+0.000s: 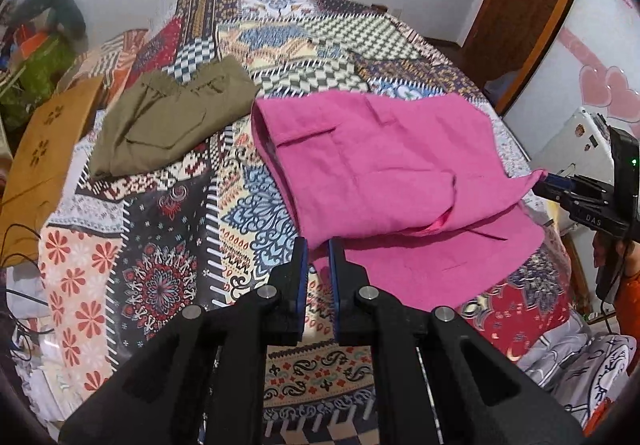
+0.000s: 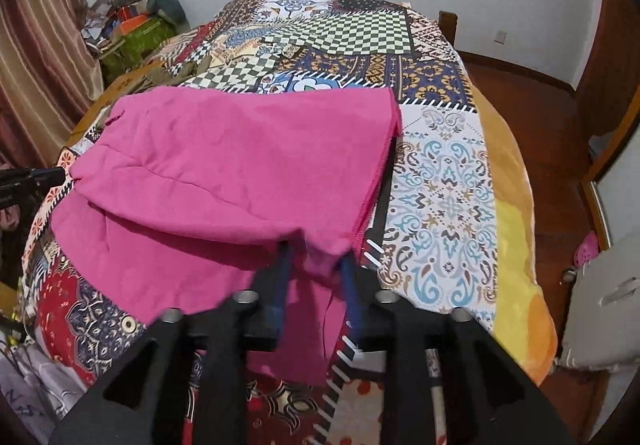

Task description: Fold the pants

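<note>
Nearest the left wrist camera, the left hand-held gripper [image 1: 318, 245] had its jaws pressed nearly together on the near corner of the pink pants [image 1: 384, 173], the pinched fabric itself hard to make out between the blue pads. In the right wrist view, the right hand-held gripper [image 2: 314, 249] stood with its jaws spread, a hanging fold of the pink pants [image 2: 224, 165] between them but pressed by neither pad; the fingertips were partly hidden under the cloth. The left view showed that gripper from the side at the frame's right edge, its body marked "DAS", its tip at a pulled-out point of pink fabric. The pants lay partly folded on the patterned bedspread [image 1: 168, 245] of the bed. Farther off, only the left view clearly showed olive pants [image 1: 168, 125] folded on the bedspread; the right view cut them almost entirely behind the pink cloth.
</note>
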### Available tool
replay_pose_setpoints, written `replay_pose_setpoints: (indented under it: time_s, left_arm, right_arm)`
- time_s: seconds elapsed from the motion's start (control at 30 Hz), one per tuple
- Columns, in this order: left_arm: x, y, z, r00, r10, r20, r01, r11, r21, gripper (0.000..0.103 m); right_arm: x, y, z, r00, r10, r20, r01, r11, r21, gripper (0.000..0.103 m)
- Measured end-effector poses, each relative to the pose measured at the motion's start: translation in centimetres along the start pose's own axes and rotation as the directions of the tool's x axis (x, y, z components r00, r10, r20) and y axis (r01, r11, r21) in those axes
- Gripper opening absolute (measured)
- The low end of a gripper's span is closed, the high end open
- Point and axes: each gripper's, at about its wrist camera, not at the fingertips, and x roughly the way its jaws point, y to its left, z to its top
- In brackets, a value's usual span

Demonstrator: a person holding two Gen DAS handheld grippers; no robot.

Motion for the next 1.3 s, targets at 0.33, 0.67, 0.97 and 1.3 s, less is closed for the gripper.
replay_pose_setpoints:
  time_s: [0.33, 0.67, 0.97, 1.3]
  left_arm:
    - [0.4, -5.8, 1.2, 0.999, -0.05, -0.006, 0.05, 0.99, 0.134, 0.032]
    - [3.6, -9.8, 0.3, 0.999, -0.007, -0.043, 0.017, 0.97, 0.244, 0.044]
    - [5.5, -10.8, 0.6, 0.998, 0.007, -0.066, 0.013, 0.957, 0.289, 0.057]
    - [6.4, -10.0, 1.8, 0.999, -0.015, -0.044, 0.025, 0.967, 0.253, 0.029]
  right_arm:
    - [-2.3, 2.7, 0.8, 0.997, -0.016, 0.073, 0.023, 0.994, -0.108, 0.043]
    - [-2.6, 3.4, 1.0, 0.996, -0.009, 0.084, 0.022, 0.987, -0.157, 0.044]
    - [-2.3, 3.6, 1.2, 0.997, 0.027, 0.075, -0.016, 0.989, -0.146, 0.045]
    - [-0.3, 5.0, 1.4, 0.995, 0.093, 0.039, -0.085, 0.984, -0.159, 0.045]
